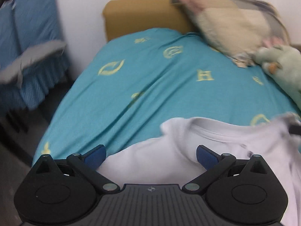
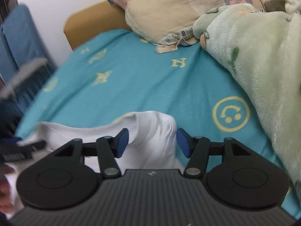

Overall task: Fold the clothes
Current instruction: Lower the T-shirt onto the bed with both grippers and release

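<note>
We see a plain white T-shirt (image 1: 216,150) lying on a teal bedsheet (image 1: 141,86) printed with pale yellow symbols, among them a smiley face in a ring and letter-like shapes. Our left gripper (image 1: 151,155) and right gripper (image 2: 152,142) are both black, with dark blue finger pads (image 2: 122,143). The headboard (image 1: 139,17) is mustard yellow against a white wall (image 1: 79,18). The pillow (image 2: 169,9) is patchworked in beige, grey and dusty pink. A fleecy blanket (image 2: 263,60) is pale mint green with small darker green and orange motifs.
</note>
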Tool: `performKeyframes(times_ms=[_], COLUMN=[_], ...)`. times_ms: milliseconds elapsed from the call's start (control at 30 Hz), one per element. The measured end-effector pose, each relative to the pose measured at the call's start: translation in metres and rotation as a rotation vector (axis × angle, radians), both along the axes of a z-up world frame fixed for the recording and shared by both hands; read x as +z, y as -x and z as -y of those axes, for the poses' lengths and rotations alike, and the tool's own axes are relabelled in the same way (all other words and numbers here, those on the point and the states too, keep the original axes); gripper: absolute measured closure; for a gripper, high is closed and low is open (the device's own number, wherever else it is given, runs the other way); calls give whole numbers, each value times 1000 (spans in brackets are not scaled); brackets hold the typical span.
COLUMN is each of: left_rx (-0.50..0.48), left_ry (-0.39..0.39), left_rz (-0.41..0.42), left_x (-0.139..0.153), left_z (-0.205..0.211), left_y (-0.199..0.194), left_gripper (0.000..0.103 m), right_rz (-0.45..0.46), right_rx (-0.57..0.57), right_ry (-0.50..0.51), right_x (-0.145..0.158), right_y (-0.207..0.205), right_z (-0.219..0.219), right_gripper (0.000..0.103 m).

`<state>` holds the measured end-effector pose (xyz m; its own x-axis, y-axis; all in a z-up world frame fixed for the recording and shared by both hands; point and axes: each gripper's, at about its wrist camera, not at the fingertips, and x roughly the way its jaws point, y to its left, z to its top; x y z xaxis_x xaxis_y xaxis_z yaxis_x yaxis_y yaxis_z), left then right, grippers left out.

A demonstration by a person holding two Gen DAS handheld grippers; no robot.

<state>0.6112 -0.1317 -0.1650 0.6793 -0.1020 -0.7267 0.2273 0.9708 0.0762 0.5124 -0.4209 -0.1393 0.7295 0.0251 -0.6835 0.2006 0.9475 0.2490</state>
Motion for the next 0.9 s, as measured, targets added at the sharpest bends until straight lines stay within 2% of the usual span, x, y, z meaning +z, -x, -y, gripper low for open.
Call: performKeyframes(times_ms=[67,200,367,467,533,633,667,700,867,900], left_rx=[-10,-6,-17,-18,-19,-33,-39,-40,-44,-38], left_ry=[9,85,127,141,156,157,144,139,128,133], left_rz=[45,123,219,244,252,271,274,280,332,327], left_x=[20,71,129,157,169,176,179,182,168,161], left_z=[-2,-14,-23,-34,-41,-50,-52,-53,-62,-65], left_y=[17,71,156,229,286,363,385,410,500,508], left_gripper=[0,0,0,0,0,0,0,0,0,0], right_rz=[32,120,208,252,278,334,354,373,444,452], right_rx=[2,10,0,-20,-29,-14,-11,-10,10,18], right_ry=[-12,18,43,58,80,89,87,83,0,-12], right_x=[19,65,117,137,148,158,160,161,152,148], right_y=[14,68,160,227,271,336,357,377,462,475], right_z=[-7,-29,-56,-69,-77,-89,-92,-96,-116,-120], right_gripper=[43,44,44,44,44,50,57,61,59,53])
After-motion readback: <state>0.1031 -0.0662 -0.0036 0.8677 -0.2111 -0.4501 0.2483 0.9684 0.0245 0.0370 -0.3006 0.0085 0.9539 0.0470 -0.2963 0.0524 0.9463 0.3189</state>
